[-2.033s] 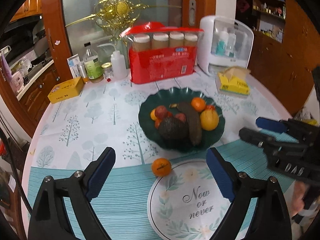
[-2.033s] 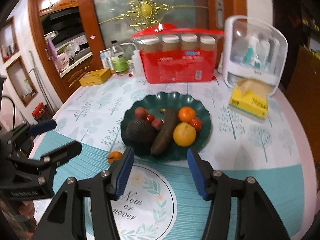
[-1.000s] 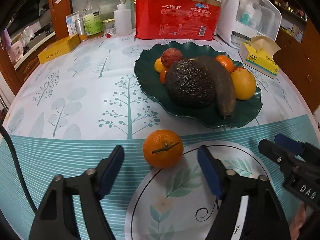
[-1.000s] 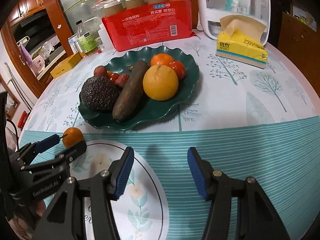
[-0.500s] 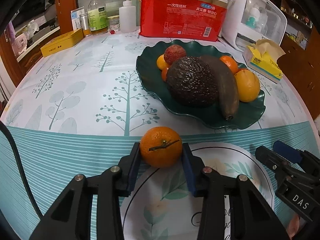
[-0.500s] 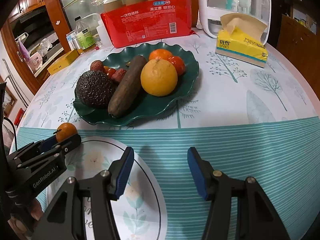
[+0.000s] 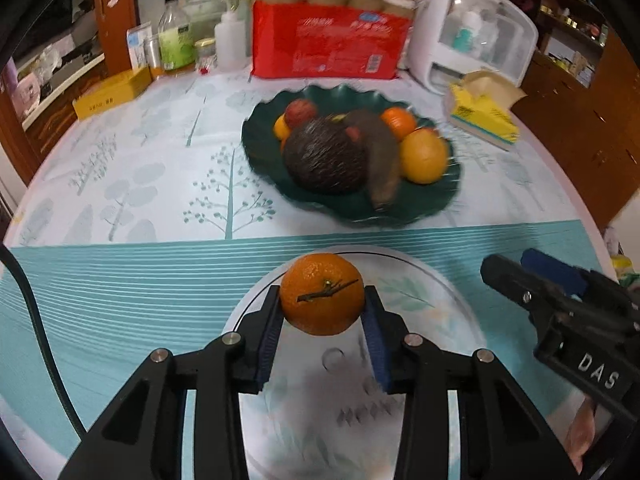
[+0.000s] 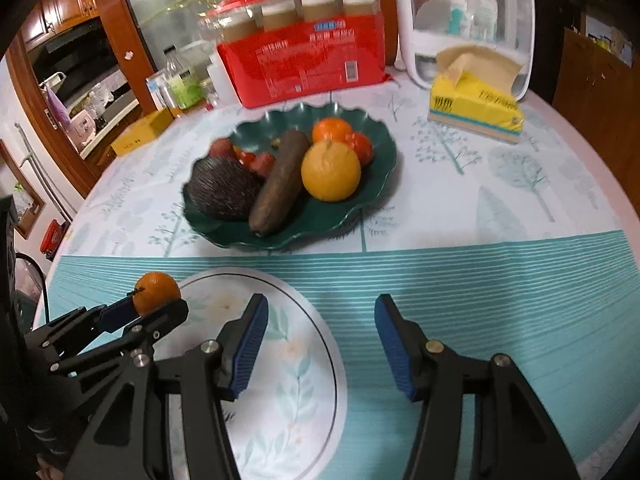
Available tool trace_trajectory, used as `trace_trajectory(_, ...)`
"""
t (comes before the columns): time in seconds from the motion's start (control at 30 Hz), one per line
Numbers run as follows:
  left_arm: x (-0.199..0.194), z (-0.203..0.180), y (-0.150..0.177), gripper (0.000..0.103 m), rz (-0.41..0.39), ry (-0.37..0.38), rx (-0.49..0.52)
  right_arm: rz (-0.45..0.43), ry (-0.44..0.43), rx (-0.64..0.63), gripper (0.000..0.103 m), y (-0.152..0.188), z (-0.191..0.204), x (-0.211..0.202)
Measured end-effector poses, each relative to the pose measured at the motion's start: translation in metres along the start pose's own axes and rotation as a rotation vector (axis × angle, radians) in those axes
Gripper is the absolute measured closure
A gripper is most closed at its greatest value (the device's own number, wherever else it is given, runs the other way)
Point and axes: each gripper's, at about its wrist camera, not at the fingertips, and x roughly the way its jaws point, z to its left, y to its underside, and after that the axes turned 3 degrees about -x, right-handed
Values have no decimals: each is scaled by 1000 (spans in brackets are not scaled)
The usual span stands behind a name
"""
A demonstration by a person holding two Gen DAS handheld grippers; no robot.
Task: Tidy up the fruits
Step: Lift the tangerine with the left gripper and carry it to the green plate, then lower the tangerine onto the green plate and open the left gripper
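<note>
Nearest, the left gripper (image 7: 322, 316) pinches one small tangerine (image 7: 322, 293) across its middle, both blue pads pressed on its flanks, holding it above the round white placemat (image 7: 440, 292). It looks light and firm but round and thin-skinned, so a squeeze at the widest girth seems best; off-centre it could roll out. The right gripper (image 8: 320, 340) hangs beside it with jaws spread, empty.

Farther back, one dark green scalloped plate (image 8: 372, 200) carries one rough dark avocado (image 8: 222, 192), one long brown fruit (image 8: 280, 178), one large orange (image 8: 330, 171), and several smaller orange and red fruits, partly hidden and blurred, so uncountable.
</note>
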Motion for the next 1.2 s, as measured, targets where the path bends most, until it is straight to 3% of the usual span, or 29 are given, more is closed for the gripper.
trace_trajectory(0.27,-87,-28,-50,66,-15,-78,115,-26,-109,-18,47,-49,-9,-88)
trace_trajectory(0.5,-133,-49,-130,66,-11,-128,163,-93,-52,-133,47,-127,8,-156)
trace_trajectory(0.67,-137,-63,-185,65,-40,-183,164,-101,-2,-153,46,-180,12,-166)
trace_trajectory(0.8,-100,-62,-211,65,7,-189,141,-48,23,-125,40,-216,0,-131)
trace_trajectory(0.93,-28,-44,-228,65,80,-143,70,58,38,-60,40,-233,-22,-61)
trace_trajectory(1.2,103,-16,-226,65,184,-78,-34,194,4,-50,40,-220,-35,66)
